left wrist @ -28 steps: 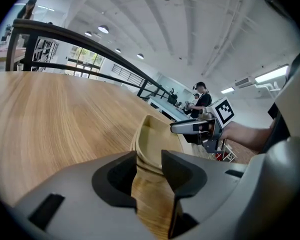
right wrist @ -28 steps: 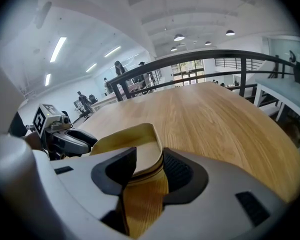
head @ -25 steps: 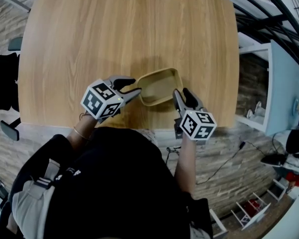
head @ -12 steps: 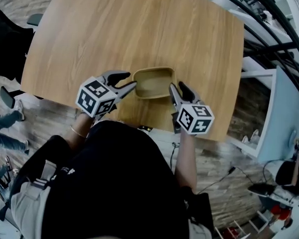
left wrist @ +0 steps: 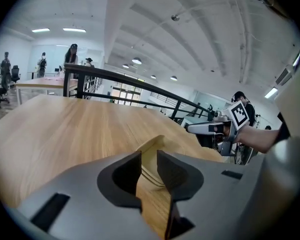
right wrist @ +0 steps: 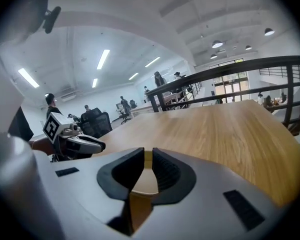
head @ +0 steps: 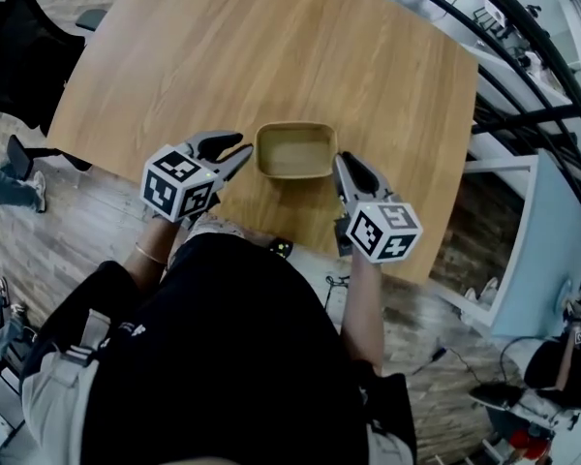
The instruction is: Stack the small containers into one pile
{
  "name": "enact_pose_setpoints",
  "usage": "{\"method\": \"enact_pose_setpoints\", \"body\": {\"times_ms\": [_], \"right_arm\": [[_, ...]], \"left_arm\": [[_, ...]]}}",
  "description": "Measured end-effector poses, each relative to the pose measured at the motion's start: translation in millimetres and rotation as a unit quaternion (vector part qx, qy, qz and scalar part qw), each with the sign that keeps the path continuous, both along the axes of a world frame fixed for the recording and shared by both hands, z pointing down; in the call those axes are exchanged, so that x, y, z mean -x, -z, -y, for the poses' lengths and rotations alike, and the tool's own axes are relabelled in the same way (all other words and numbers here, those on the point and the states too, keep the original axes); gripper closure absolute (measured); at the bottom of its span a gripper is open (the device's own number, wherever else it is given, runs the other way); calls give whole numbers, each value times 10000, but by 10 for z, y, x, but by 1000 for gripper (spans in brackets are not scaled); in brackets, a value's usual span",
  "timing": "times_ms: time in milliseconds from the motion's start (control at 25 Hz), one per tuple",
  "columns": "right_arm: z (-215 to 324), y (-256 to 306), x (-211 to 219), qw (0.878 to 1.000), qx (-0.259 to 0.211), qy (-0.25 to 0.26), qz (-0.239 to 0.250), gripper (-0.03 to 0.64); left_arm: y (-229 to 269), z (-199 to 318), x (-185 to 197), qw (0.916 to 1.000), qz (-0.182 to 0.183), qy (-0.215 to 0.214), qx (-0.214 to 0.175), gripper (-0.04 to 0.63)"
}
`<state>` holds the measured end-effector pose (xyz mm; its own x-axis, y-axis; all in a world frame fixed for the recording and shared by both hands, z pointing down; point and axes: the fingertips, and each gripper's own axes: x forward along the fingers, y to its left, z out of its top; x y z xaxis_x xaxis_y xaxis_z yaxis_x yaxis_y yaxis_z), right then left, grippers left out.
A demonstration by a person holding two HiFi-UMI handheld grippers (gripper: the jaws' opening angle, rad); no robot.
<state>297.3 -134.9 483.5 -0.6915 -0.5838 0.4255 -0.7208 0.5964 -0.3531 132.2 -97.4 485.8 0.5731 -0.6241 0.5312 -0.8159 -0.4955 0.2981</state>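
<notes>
My left gripper (head: 243, 153) and right gripper (head: 345, 163) have backed off the pile (head: 294, 150), jaws just narrowing, still slightly apart, empty; stacking looks finished.

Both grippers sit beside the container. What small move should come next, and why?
Probably draw both grippers back toward the table's near edge. The container stands alone on the table, with no other loose container in sight to add. The left gripper and right gripper flank it; their jaws have just been closing, with nothing between them.
</notes>
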Motion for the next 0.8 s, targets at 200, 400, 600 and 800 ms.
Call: {"method": "enact_pose_setpoints", "body": {"times_ms": [200, 400, 600, 800], "right_arm": [[-66, 133, 32, 9988, -180, 362, 291, 566], [-164, 256, 36, 9962, -348, 657, 455, 566], [-248, 339, -5, 9937, -507, 816, 571, 575], [-333, 397, -74, 9923, -568, 892, 640, 578]], "left_arm": [[127, -167, -50, 9993, -37, 260, -250, 535], [309, -357, -156, 9975, -249, 311, -581, 549], [314, -470, -212, 9968, -112, 495, -619, 551], [331, -559, -309, 9966, -49, 552, -609, 549]]}}
